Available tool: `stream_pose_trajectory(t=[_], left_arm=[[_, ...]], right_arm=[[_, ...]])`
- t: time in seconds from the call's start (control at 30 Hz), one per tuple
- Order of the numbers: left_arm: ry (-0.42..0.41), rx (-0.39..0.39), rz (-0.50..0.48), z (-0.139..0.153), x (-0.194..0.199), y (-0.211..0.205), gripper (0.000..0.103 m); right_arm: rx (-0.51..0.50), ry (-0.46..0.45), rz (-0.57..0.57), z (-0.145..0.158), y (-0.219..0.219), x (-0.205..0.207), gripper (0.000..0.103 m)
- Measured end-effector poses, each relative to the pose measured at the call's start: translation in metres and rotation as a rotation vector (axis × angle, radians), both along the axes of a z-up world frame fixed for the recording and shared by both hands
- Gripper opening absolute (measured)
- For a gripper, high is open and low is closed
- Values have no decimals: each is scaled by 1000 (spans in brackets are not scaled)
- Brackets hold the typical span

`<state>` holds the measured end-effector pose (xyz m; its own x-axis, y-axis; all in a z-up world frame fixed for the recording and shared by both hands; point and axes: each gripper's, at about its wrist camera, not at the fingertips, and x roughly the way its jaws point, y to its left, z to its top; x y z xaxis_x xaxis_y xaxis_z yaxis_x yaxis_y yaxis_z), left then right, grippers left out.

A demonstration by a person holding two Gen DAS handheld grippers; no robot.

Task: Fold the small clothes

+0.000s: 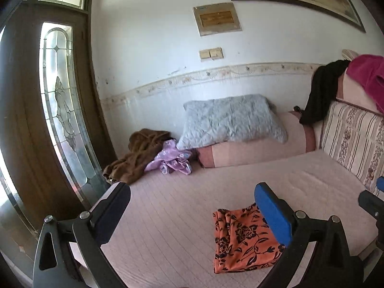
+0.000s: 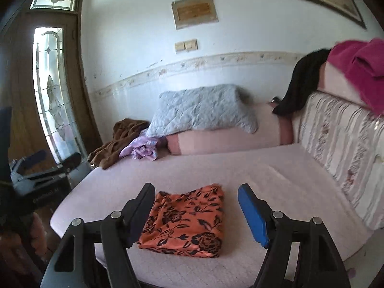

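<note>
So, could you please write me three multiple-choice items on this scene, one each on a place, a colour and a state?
1. Where does the grey pillow lie?
A. on the pink bolster
B. on the floor
C. on the sofa's backrest

2. What colour is the crumpled garment beside the brown garment?
A. green
B. lilac
C. white

3. In what state is the orange floral cloth?
A. hanging from a gripper
B. spread out flat in a single layer
C. folded, lying free on the mattress

Answers: 1 A, its lower edge rests along the bolster. 2 B, it is pale purple. 3 C, a compact rectangle, with the left gripper and right gripper open and off it.
</note>
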<state>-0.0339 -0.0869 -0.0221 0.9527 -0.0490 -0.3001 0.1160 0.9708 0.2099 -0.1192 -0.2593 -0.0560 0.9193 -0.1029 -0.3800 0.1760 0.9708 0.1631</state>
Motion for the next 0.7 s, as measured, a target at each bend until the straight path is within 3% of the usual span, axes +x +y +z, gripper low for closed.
stream_pose_trajectory(t=[0.27,0.7], left_arm=[[-31,-36,24,20,-8,14,103],[-17,-52,34,18,0,31,103]], right_arm=[[-43,-22,-9,21,13,-20,75],[-77,25,23,7,41,-1,75]])
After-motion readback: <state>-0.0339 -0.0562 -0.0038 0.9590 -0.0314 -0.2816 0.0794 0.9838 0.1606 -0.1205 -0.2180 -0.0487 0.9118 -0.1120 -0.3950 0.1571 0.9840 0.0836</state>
